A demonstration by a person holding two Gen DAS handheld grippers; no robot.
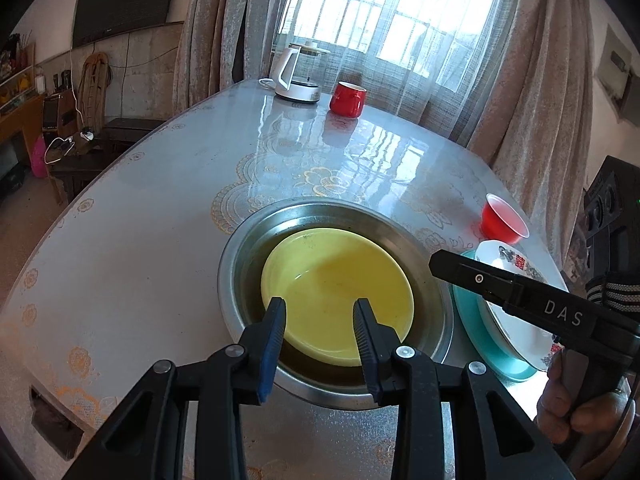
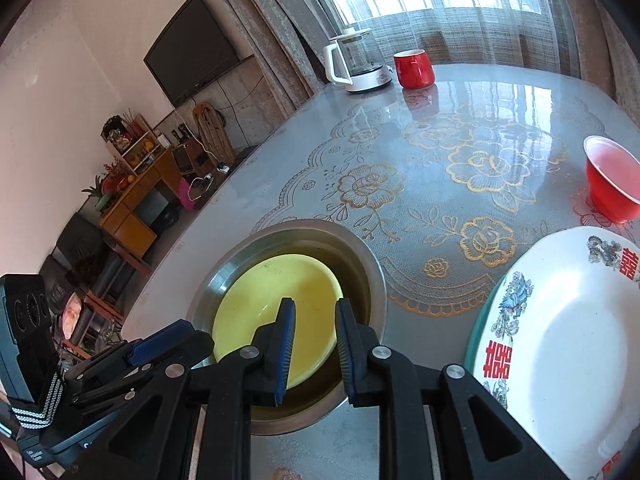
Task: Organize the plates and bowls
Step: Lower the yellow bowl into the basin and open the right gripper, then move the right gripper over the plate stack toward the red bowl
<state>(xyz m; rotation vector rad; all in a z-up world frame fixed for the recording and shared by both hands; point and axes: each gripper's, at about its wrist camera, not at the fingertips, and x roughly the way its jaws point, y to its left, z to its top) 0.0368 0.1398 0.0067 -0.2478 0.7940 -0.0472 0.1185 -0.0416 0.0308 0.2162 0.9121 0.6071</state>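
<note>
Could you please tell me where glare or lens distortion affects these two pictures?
Left wrist view: the window is blown out, its glare streaks the table, and the table edge bows strongly. Right wrist view: window reflections wash out the table behind the red mug; dark lens corners frame the picture.

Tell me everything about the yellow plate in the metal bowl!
The round yellow plate looks like smooth plastic with a raised rim. It lies tilted inside the shiny round metal basin, its near edge riding up the basin's wall. It is empty, with a few dark specks. Both open grippers hover near it; neither grips it.
</note>
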